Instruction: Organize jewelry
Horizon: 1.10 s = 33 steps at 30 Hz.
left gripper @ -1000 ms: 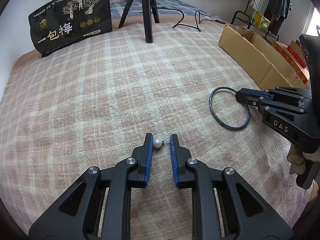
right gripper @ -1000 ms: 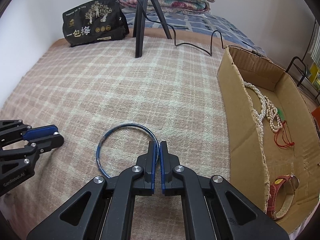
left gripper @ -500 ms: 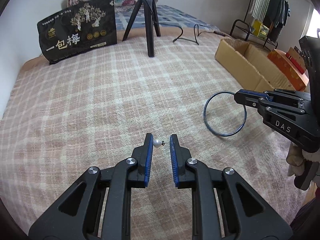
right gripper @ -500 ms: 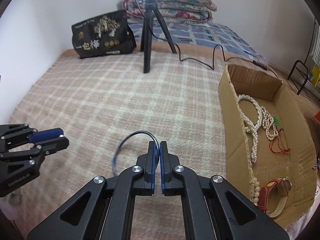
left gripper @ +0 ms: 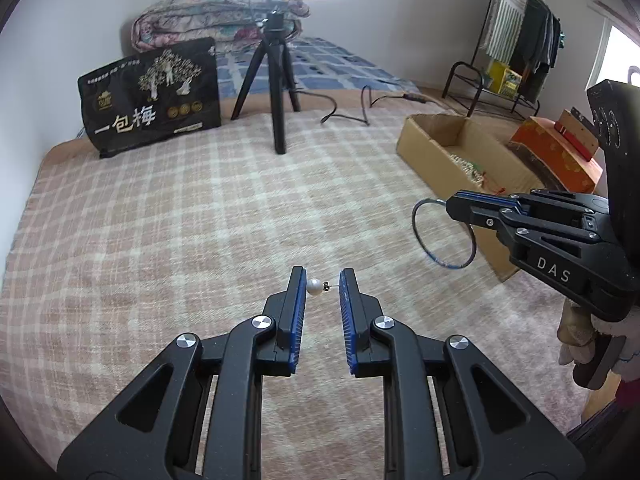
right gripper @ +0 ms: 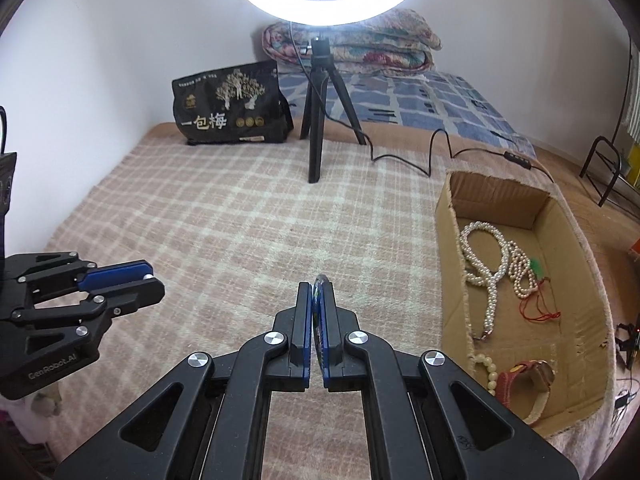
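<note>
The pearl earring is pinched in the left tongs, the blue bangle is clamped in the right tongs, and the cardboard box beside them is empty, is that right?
Not quite. The cardboard box is not empty: the right wrist view shows pearl necklaces and a red-strapped watch in it. The rest holds: the pearl earring is pinched in the left tongs, and the blue bangle is clamped in the right tongs.

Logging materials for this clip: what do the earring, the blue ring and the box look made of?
Earring: glossy white bead, pearl or imitation, on a thin dark metal-looking post. Blue ring: thin rigid hoop, glossy dark blue, metal or plastic, unclear. Box: matte brown corrugated cardboard with ragged torn edges.
</note>
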Each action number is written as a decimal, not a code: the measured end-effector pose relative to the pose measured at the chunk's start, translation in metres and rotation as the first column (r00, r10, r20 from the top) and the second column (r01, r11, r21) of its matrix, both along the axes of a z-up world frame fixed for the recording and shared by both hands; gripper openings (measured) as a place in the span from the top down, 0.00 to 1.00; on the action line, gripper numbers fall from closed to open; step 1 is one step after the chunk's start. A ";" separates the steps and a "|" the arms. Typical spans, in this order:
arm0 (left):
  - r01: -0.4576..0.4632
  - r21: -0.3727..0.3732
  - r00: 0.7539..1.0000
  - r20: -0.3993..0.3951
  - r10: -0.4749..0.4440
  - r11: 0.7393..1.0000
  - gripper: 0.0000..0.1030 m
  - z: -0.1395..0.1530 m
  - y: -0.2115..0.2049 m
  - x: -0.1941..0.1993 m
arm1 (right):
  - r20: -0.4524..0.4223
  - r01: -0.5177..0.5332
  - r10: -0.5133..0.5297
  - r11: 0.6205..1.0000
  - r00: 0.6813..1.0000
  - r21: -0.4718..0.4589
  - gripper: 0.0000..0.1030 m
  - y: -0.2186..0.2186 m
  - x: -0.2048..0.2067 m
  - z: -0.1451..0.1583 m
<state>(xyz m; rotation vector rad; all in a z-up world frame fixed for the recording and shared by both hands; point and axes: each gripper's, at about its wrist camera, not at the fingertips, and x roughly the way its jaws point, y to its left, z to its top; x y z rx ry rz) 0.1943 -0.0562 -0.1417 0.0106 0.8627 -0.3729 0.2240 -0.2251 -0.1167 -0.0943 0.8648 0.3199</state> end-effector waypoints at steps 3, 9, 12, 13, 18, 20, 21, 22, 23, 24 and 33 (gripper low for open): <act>0.012 -0.010 1.000 0.010 -0.012 1.000 0.85 0.006 -0.006 -0.001 | 0.012 0.005 -0.005 1.000 1.000 0.006 0.98 -0.005 -0.003 0.007; 0.042 -0.031 0.999 0.024 -0.041 0.999 0.85 0.017 -0.023 -0.004 | 0.050 0.023 -0.025 0.999 0.998 0.030 0.99 -0.022 -0.010 0.027; 0.056 -0.031 0.998 0.028 -0.055 0.998 0.85 0.019 -0.033 -0.005 | 0.056 0.031 -0.034 0.998 0.998 0.048 0.99 -0.031 -0.011 0.034; 0.059 -0.033 0.998 0.026 -0.058 0.998 0.85 0.019 -0.035 -0.005 | 0.055 0.032 -0.035 0.998 0.998 0.051 0.99 -0.033 -0.012 0.035; 0.064 -0.029 0.998 0.028 -0.063 0.998 0.85 0.019 -0.040 -0.005 | -0.068 -0.016 0.025 0.992 0.997 0.127 0.99 -0.035 -0.007 0.011; 0.058 -0.026 0.998 0.027 -0.058 0.998 0.85 0.019 -0.037 -0.003 | -0.136 -0.064 0.083 0.989 0.987 0.136 0.95 -0.029 -0.007 -0.008; 0.051 -0.025 0.998 0.027 -0.050 0.998 0.85 0.019 -0.034 -0.003 | -0.167 -0.098 0.119 0.987 0.979 0.129 0.88 -0.024 -0.007 -0.019; 0.045 -0.025 0.999 0.027 -0.045 0.999 0.85 0.019 -0.031 -0.002 | -0.183 -0.118 0.139 0.985 0.973 0.122 0.84 -0.022 -0.008 -0.025; 0.036 -0.026 0.999 0.027 -0.036 0.999 0.85 0.019 -0.028 -0.002 | -0.203 -0.146 0.164 0.984 0.965 0.100 0.81 -0.017 -0.009 -0.034; 0.028 -0.028 0.999 0.027 -0.028 0.999 0.85 0.019 -0.024 -0.001 | -0.220 -0.166 0.179 0.983 0.959 0.075 0.81 -0.013 -0.010 -0.043; -0.004 -0.031 1.000 0.025 0.005 0.999 0.85 0.020 -0.006 0.004 | -0.233 -0.226 0.195 0.967 0.953 -0.115 0.83 0.009 0.001 -0.085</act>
